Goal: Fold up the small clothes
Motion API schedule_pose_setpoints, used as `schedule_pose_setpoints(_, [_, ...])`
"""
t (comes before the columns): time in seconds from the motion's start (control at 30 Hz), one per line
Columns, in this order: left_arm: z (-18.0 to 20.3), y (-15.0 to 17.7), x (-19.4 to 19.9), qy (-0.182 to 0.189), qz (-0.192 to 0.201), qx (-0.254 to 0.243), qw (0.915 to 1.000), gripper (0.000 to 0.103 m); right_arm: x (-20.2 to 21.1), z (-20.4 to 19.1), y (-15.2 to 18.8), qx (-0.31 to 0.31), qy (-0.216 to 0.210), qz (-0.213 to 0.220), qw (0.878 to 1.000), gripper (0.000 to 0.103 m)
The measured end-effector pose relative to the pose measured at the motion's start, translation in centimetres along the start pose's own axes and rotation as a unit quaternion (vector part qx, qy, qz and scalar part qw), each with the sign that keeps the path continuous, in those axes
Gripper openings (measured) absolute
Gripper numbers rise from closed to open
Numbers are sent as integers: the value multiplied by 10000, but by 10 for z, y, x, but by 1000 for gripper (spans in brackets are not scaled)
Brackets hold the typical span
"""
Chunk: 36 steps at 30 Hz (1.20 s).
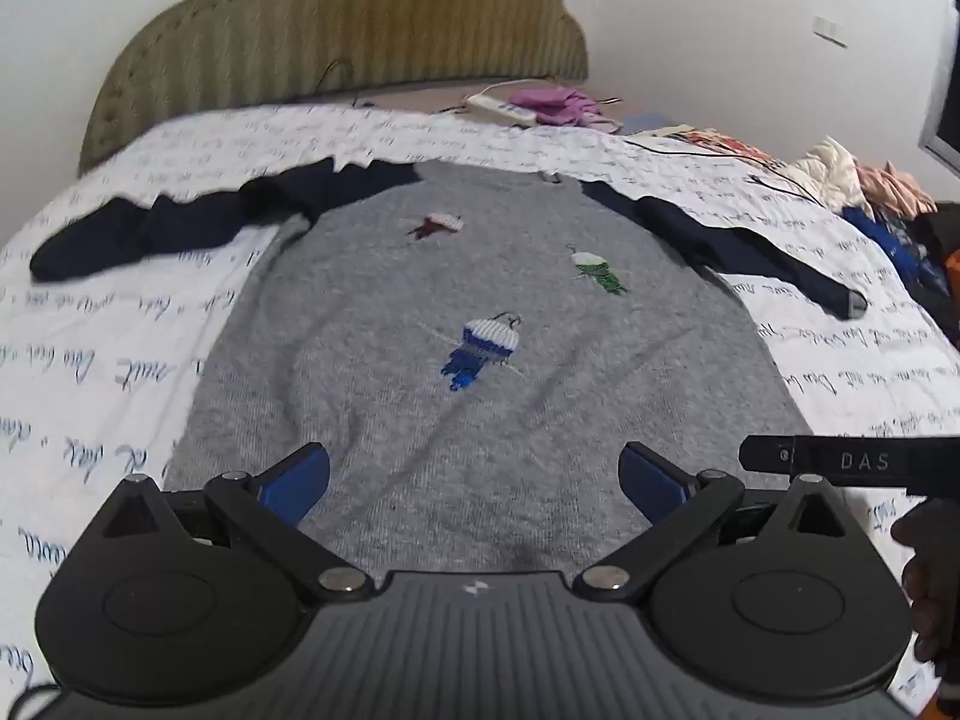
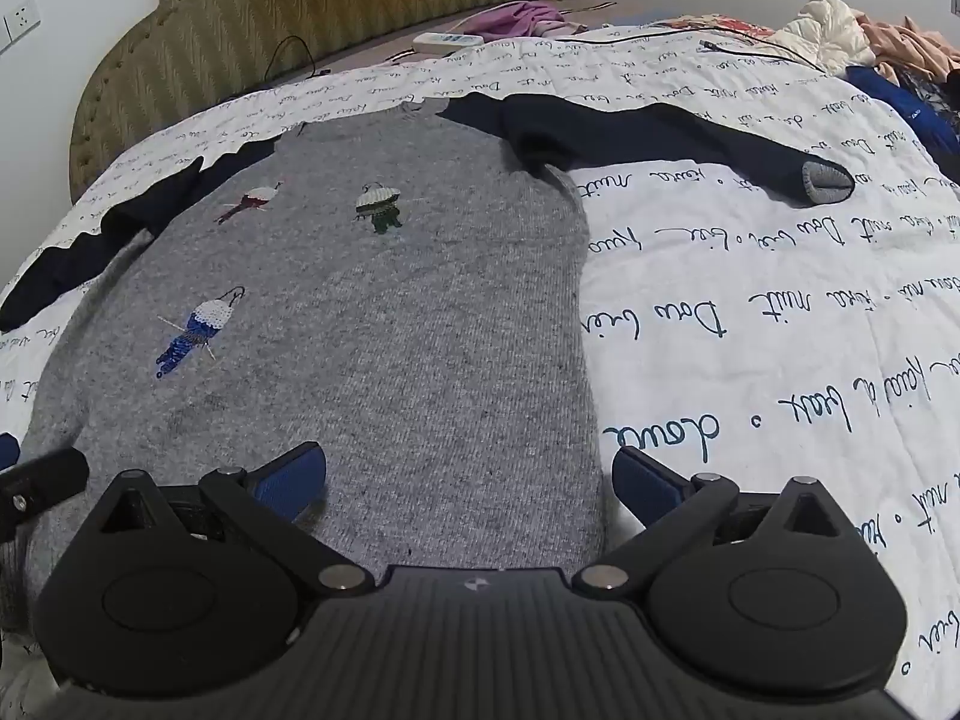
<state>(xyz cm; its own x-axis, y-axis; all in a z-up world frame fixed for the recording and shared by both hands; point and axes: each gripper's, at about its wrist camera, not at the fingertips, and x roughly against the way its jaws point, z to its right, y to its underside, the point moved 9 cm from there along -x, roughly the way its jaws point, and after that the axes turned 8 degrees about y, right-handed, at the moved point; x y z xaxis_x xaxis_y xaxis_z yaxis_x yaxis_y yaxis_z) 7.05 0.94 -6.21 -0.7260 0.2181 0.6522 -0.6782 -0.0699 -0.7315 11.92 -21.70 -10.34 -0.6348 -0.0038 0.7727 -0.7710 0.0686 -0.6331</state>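
The grey sweater (image 1: 480,360) lies flat on the bed (image 1: 90,360), directly ahead of both grippers. Its long axis runs away from the grippers: hem nearest, neckline farthest, toward the headboard (image 1: 336,30). The two navy sleeves extend sideways from the shoulders; the left sleeve (image 1: 180,222) reaches out left, the right sleeve (image 2: 660,132) out right, its grey cuff at the far end.

The left gripper (image 1: 474,480) hovers over the middle of the hem, jaws spread wide, nothing between them. The right gripper (image 2: 468,480) hovers over the right hem corner, jaws likewise wide and empty; the sweater's right side edge passes between its fingers, one over knit, the other over bare bedspread.

Open bedspread lies left of the left gripper and right of the right gripper. Farther right, a heap of clothes (image 1: 870,180) sits well apart from the sweater. A black cable (image 2: 750,39) crosses the bedspread beyond the right sleeve. A power strip (image 2: 447,42) and pink cloth (image 2: 522,15) rest near the headboard.
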Motion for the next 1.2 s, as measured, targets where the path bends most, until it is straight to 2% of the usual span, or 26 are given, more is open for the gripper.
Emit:
schedule_pose_setpoints(0.07, [-2, -1, -2, 49, -75, 56, 9999, 103, -1, 1, -2, 1, 14, 16, 10000, 103])
schedule_pose_setpoints(0.2, [-14, -10, -5, -129, -41, 63, 9999, 103, -1, 9, -5, 85, 2, 142, 9999, 103])
schedule_pose_setpoints(0.37, [-25, -15, -8, -305, 33, 13, 9995, 103, 11, 39, -3, -127, -21, 425, 9990, 103])
schedule_pose_setpoints(0.57, [-19, -4, -23, -190, -273, 2, 9994, 103, -1, 60, 14, -406, 243, 49, 9989, 103])
schedule_pose_setpoints(0.73, [-12, -7, -22, -143, -187, -200, 9995, 103, -5, 49, 7, -196, 293, 64, 9994, 103])
schedule_pose_setpoints(0.97, [-13, -16, -26, -28, -146, -221, 9996, 103, -15, 34, -5, -72, 234, -4, 9997, 103])
schedule_pose_setpoints(1.2, [-18, -17, -42, -72, -372, -177, 9991, 103, -24, 17, -17, 97, 175, 7, 9998, 103])
